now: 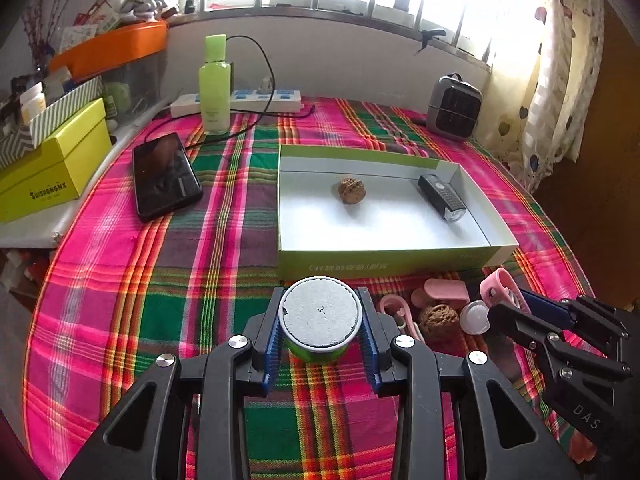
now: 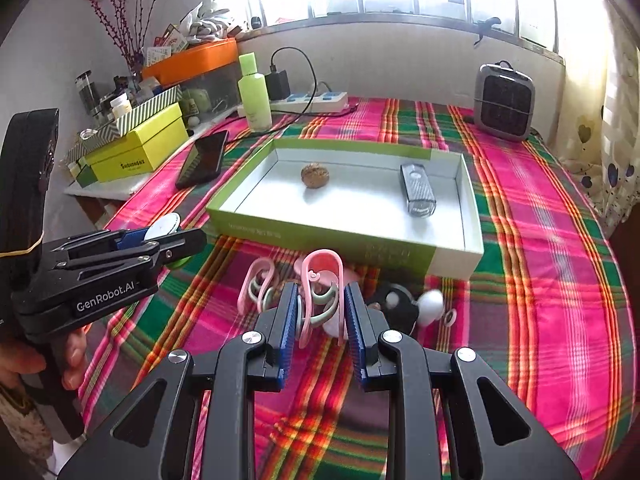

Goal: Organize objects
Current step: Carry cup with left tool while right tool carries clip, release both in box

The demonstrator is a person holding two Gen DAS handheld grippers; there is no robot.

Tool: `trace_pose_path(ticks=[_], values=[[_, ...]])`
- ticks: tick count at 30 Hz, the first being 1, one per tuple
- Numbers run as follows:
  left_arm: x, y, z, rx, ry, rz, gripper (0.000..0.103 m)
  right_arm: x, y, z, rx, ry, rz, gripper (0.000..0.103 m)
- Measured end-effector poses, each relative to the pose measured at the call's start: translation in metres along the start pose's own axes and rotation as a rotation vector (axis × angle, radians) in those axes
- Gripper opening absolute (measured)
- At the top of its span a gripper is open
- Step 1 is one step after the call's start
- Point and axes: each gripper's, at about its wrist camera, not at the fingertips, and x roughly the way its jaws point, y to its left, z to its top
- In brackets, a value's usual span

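My left gripper (image 1: 320,332) is shut on a round green tin (image 1: 320,314) with a grey lid, held a little above the plaid cloth. My right gripper (image 2: 322,312) is shut on a pink clip (image 2: 320,280) with a grey-green inner loop. It also appears at the right of the left wrist view as the right gripper (image 1: 516,304). The left gripper (image 2: 176,240) shows at the left of the right wrist view. Beyond both lies an open white box (image 1: 400,266) with green sides, the box (image 2: 332,240), holding a walnut (image 1: 351,190) and a black light (image 1: 442,196).
Loose items lie in front of the box: a second pink clip (image 2: 256,288), a walnut (image 1: 438,318), a white ball (image 2: 430,304), a black disc (image 2: 394,300). A phone (image 1: 164,176), green bottle (image 1: 216,84), power strip (image 1: 240,102) and heater (image 1: 454,108) stand further back. Boxes (image 1: 52,164) line the left.
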Motion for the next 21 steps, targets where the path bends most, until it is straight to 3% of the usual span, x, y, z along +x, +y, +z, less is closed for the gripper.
trace_pose_path(ticks=[11,15,21], values=[[0.022,-0.006,0.038,0.015,0.008,-0.025,0.031,0.019,-0.019,0.037,0.021,-0.004,-0.004,0.025],[0.028,-0.008,0.051,0.026,-0.016,-0.004,0.031,0.031,-0.026,0.051,0.033,0.008,0.002,0.025],[0.052,-0.006,0.069,0.018,0.012,-0.006,0.031,0.053,-0.034,0.071,0.033,0.030,-0.006,0.025]])
